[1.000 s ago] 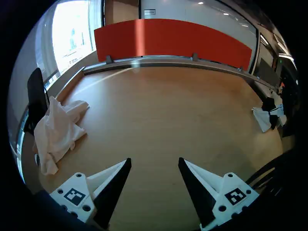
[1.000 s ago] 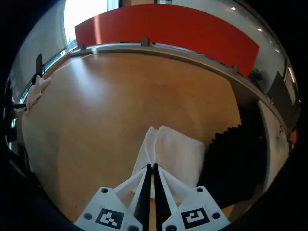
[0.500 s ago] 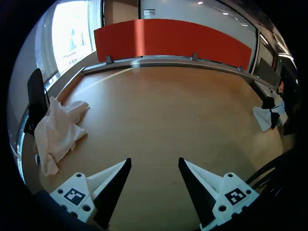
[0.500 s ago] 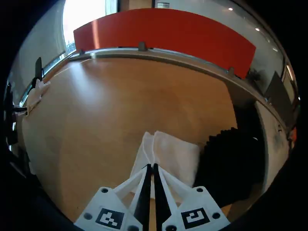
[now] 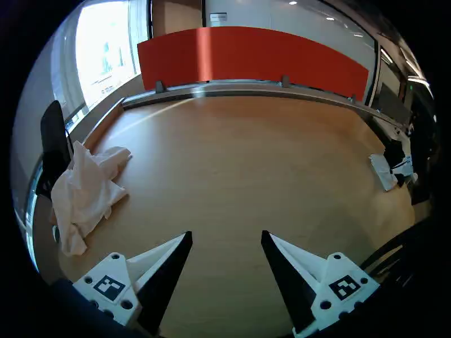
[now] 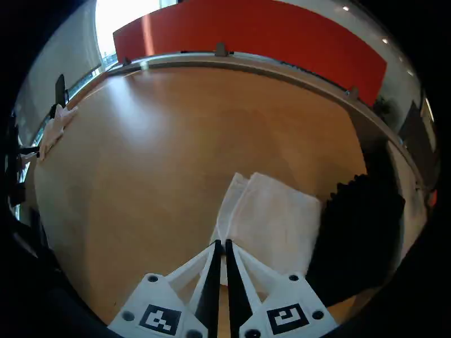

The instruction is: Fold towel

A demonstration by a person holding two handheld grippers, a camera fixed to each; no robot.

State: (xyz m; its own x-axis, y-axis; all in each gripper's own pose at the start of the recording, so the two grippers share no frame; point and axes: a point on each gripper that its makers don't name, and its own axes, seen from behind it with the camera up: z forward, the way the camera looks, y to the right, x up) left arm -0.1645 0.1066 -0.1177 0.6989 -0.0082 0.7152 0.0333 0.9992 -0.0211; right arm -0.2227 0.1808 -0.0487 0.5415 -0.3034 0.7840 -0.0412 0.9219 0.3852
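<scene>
A folded white towel (image 6: 276,219) lies on the wooden table (image 6: 169,146) just ahead of my right gripper (image 6: 221,248), which is shut, its tips pinching the towel's near edge. Far off at the right of the left gripper view, that towel (image 5: 386,172) appears small with a dark shape by it. My left gripper (image 5: 225,239) hangs open over bare wood with nothing between its fingers. A crumpled pile of white towels (image 5: 84,188) lies at the table's left edge, to the left of the left gripper, and appears small in the right gripper view (image 6: 53,127).
A red divider panel (image 5: 253,56) on a metal rail runs along the table's far edge. A black chair back (image 5: 53,141) stands behind the crumpled pile. A dark ribbed object (image 6: 355,236) lies just right of the folded towel.
The right gripper has shifted with the folded towel, which now looks larger and lies more to the right in its view. The left gripper and the crumpled pile have stayed put.
</scene>
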